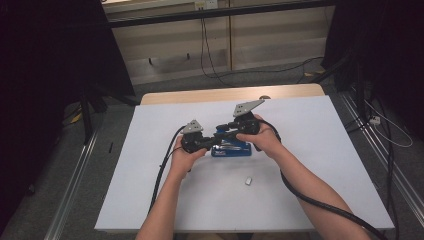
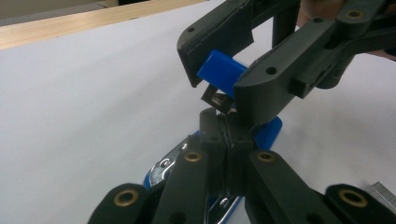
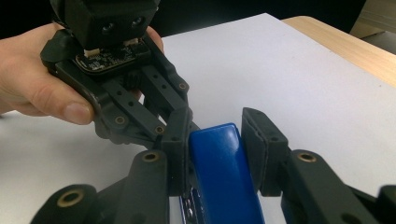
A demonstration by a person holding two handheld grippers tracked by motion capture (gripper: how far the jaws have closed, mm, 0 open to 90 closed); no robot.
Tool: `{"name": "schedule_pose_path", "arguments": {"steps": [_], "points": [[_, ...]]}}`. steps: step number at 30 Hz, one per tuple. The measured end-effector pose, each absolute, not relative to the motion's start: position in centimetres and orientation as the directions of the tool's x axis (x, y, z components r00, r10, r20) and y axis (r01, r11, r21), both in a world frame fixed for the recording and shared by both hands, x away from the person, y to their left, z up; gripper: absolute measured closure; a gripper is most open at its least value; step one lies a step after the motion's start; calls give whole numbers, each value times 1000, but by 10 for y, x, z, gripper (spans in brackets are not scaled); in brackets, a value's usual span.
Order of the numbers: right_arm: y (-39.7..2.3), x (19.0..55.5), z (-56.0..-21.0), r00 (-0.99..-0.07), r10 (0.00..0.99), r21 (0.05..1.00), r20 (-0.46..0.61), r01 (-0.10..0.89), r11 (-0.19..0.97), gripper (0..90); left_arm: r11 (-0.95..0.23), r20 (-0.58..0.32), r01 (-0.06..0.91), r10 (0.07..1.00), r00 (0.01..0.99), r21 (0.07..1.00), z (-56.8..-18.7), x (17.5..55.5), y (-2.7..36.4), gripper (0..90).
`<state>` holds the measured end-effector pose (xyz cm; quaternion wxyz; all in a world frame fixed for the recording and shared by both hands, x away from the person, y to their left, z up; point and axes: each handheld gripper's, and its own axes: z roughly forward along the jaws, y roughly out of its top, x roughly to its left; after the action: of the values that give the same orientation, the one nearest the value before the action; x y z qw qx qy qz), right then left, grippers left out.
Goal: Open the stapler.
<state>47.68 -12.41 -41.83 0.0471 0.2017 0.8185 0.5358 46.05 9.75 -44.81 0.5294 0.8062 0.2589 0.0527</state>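
A blue stapler (image 1: 231, 149) lies on the white table, its blue top arm (image 2: 223, 71) lifted off the chrome magazine (image 2: 163, 167). My right gripper (image 3: 215, 135) is shut across the front end of that top arm, one pad on each side. A small dark metal piece (image 2: 217, 100) hangs under the raised arm. My left gripper (image 2: 224, 122) is shut just below that piece, above the stapler's base (image 2: 270, 131); I see nothing between its pads. In the high view the left gripper (image 1: 212, 142) and right gripper (image 1: 225, 131) meet over the stapler.
A small strip of staples (image 1: 248, 181) lies on the white table sheet (image 1: 310, 150) in front of the stapler. The sheet's wooden far edge (image 1: 210, 95) shows behind. Black cables trail from both grippers toward the near edge.
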Motion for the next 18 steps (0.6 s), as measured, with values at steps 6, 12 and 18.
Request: {"name": "schedule_pose_path", "arguments": {"steps": [6,12,18], "points": [[-135,469,-411,-902,422,903,88,251,348,502,-311,-184,358,471,862,881,-445,460,96,889],[-150,448,-402,-892,449,906,38,220,361,645,-337,-161,348,476,865,875,-441,459,93,891],[-154,425,-404,-892,451,906,5,195,375,883,-344,-148,344,486,862,874,-436,458,94,891]]}}
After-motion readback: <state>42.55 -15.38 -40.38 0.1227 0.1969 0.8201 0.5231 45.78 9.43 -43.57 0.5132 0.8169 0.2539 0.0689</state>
